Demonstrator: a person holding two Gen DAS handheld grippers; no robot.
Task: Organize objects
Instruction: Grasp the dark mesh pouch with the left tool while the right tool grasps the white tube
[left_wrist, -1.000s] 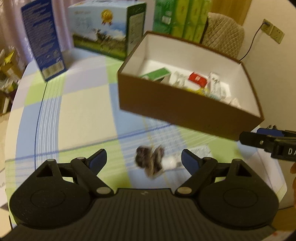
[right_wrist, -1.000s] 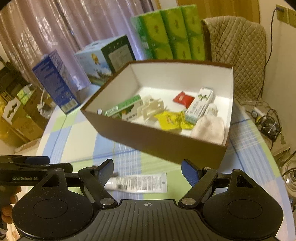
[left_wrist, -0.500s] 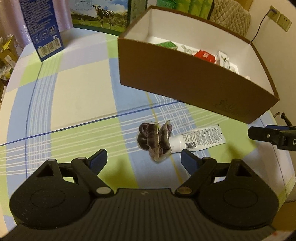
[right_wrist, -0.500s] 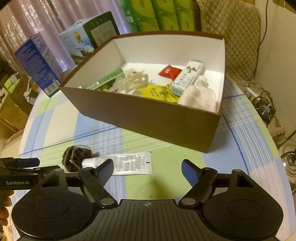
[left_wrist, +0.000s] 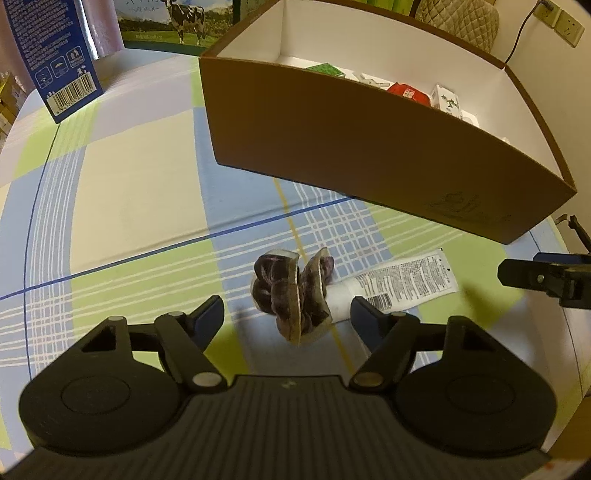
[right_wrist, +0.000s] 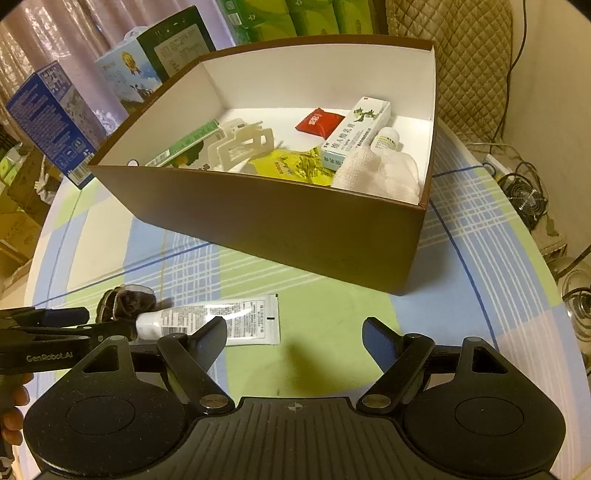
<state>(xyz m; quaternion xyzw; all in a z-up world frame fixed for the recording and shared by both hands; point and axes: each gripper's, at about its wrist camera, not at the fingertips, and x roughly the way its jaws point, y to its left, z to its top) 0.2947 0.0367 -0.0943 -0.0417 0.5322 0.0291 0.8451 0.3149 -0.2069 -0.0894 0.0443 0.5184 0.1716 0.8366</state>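
Table: checked blue-green tablecloth (left_wrist: 140, 177), brown cardboard box (left_wrist: 369, 158) on it.
My left gripper (left_wrist: 287, 314): wide open, empty, around dark velvet scrunchie (left_wrist: 291, 291).
My right gripper (right_wrist: 294, 334): wide open, empty, near white printed tube (right_wrist: 221, 321).

Left gripper (left_wrist: 286, 317) jaws wide, dark scrunchie (left_wrist: 291, 291) between them on tablecloth (left_wrist: 140, 192). Tube (left_wrist: 399, 286) touches scrunchie. Brown box (left_wrist: 369, 147) beyond.

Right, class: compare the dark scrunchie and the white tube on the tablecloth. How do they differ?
1. The scrunchie is dark and ruffled; the tube is white, smooth and printed.
2. The scrunchie is bunched and compact; the tube lies long and flat.
Shared: both lie outside the brown box, touching at the tube's cap end.
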